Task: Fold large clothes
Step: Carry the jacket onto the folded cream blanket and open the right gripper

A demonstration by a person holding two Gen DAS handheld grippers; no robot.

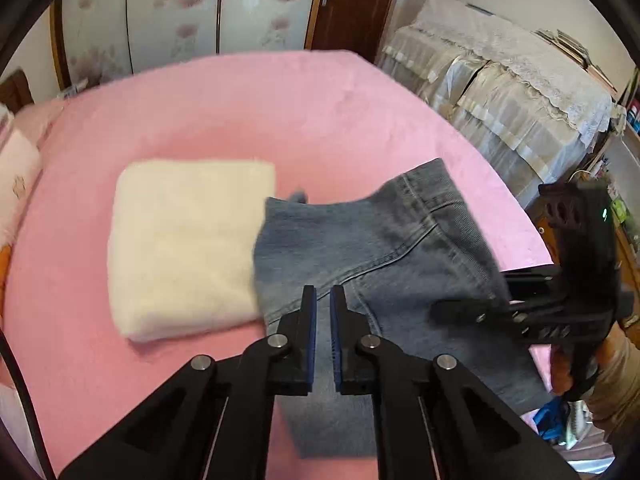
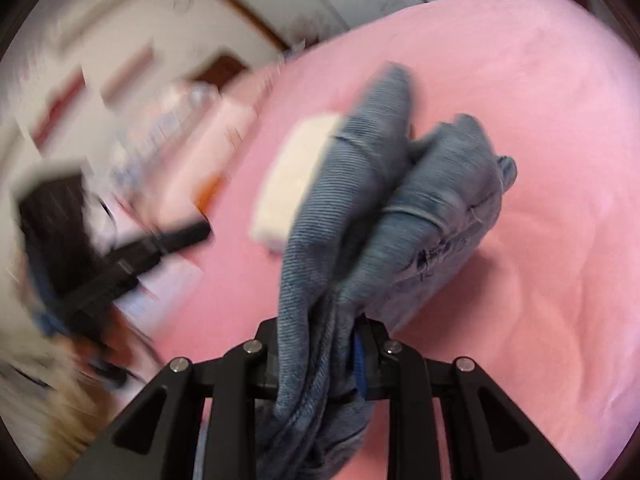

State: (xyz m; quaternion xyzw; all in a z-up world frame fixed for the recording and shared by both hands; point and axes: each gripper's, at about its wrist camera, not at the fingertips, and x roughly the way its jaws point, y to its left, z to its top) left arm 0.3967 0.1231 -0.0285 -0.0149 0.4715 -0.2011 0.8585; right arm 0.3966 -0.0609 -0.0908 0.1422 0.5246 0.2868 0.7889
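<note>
Bedroom, pink bed [image 1: 248, 112] as work surface. Jeans [image 1: 372, 240] lying on the bed toward its right side in the left wrist view, one denim edge lifted, lower part trailing toward the near edge. Bunched denim [image 2: 320, 288] clamped in right gripper [image 2: 320, 364], fingers closed on the jeans, fabric hanging up and over them; rest of that view motion-blurred. Left gripper [image 1: 323, 304] poised over the jeans, fingers nearly together, blue pads [image 1: 313, 344] facing each other across a thin gap, nothing between them. Right gripper also visible at the right edge of the left wrist view, at the jeans' right side, held by a hand [image 1: 560, 372] in a pale sleeve. Folded white towel [image 1: 184, 248] just left of the jeans, denim edge overlapping its right side. Pillows [image 1: 16, 176] at far left. Behind the bed: floral wardrobe doors [image 1: 192, 8], brown door [image 1: 352, 0], lace-covered furniture [image 1: 500, 92] on the right.
</note>
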